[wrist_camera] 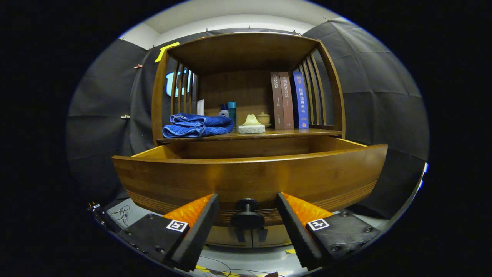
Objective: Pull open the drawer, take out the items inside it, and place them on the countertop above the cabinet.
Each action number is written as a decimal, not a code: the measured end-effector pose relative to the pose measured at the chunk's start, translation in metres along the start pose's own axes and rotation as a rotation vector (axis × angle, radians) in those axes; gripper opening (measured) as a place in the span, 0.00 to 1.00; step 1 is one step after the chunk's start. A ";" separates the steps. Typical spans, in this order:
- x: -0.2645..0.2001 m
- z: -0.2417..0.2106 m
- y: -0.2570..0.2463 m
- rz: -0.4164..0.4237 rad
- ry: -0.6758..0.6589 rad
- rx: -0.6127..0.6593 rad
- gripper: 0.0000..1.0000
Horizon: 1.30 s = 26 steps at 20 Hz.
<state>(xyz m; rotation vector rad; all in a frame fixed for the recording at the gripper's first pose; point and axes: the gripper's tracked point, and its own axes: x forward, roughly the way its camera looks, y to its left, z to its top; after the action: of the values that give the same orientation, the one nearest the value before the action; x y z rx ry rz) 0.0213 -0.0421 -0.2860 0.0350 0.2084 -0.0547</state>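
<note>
Wooden drawer (pixel 250 177) out, hand-held gripper (pixel 247 215) agape

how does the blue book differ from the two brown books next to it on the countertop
The blue book has a bright blue spine; the two brown books have dull brown spines. It stands at the row's end by the side slats, the brown pair further inward. All stand upright together, above the open drawer, whose knob sits between the open hand-held gripper's fingers.
</note>
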 end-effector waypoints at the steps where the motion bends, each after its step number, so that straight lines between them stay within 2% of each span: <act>1: 0.000 0.002 0.000 -0.001 0.002 0.007 0.97; 6: 0.020 0.008 0.001 0.003 0.005 0.034 0.97; 8: 0.030 0.013 0.002 -0.001 -0.038 0.034 0.97; 12: 0.054 0.014 0.002 -0.004 -0.082 -0.011 0.97; 26: 0.126 0.021 0.002 -0.009 -0.040 -0.036 0.97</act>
<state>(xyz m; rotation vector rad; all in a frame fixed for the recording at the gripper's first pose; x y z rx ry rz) 0.1484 -0.0472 -0.2919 -0.0024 0.1692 -0.0604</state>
